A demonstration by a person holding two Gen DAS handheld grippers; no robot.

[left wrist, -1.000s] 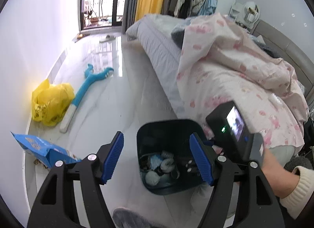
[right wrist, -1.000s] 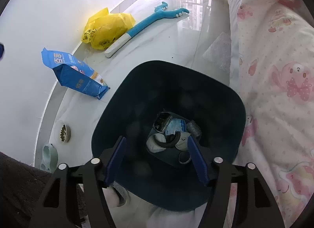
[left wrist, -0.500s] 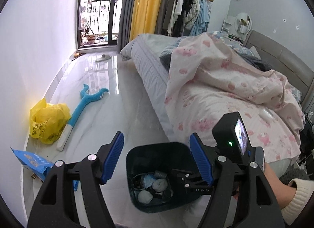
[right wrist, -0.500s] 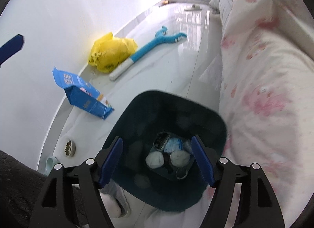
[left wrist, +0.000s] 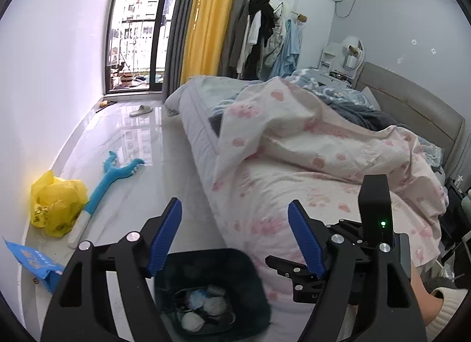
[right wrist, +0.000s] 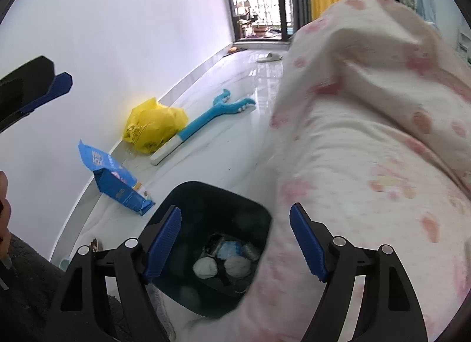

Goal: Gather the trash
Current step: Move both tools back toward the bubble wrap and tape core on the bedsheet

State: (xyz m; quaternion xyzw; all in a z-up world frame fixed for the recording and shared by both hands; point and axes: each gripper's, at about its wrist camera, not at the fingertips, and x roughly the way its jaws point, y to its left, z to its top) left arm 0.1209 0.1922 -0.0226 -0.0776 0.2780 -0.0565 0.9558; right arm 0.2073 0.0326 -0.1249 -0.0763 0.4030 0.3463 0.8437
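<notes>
A dark bin stands on the floor against the bed, with crumpled tissues and wrappers in its bottom. My left gripper hovers above and behind the bin, its jaws opening with nothing between them. My right gripper also hangs over the bin, jaws opening and bare. The right gripper's body shows at the right of the left wrist view.
A bed with a pink-patterned duvet fills the right. Along the white wall lie a yellow plastic bag, a blue bag and a blue-and-white long-handled toy. A slipper lies near the balcony door.
Both grippers have risen and tilted up away from the bin, which now sits lower and smaller in both views. The jaws of both stand a little wider.
</notes>
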